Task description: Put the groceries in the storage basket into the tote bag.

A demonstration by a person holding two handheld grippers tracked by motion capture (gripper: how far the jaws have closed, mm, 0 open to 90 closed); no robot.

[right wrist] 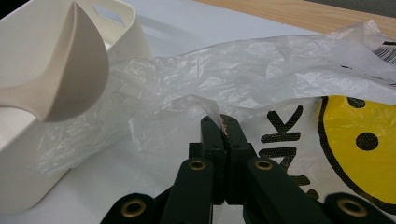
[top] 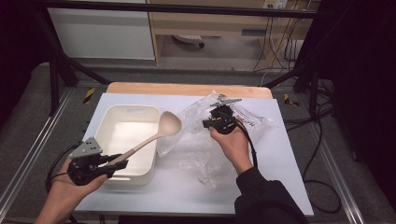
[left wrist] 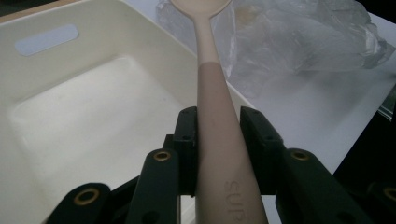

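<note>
Spoon (left wrist: 217, 140) handle clamped between left gripper (left wrist: 218, 135) jaws; right gripper (right wrist: 223, 122) jaws pinch plastic bag (right wrist: 243, 70) edge.

From my seat I see a wooden table (top: 187, 88) covered by a white sheet (top: 275, 154), standing on grey carpet (top: 28, 116). Black frame bars (top: 56, 60) slant down on the left and right, and one crosses the top (top: 177, 8). Metal rails (top: 28, 158) run along the floor on both sides. Behind the table stands a white cabinet (top: 102, 32) beside a wooden shelf unit (top: 205, 23). Black cables (top: 280, 46) hang at the back right, and more trail across the floor (top: 322, 140). The far left and right edges are dark; light falls mostly on the table
</note>
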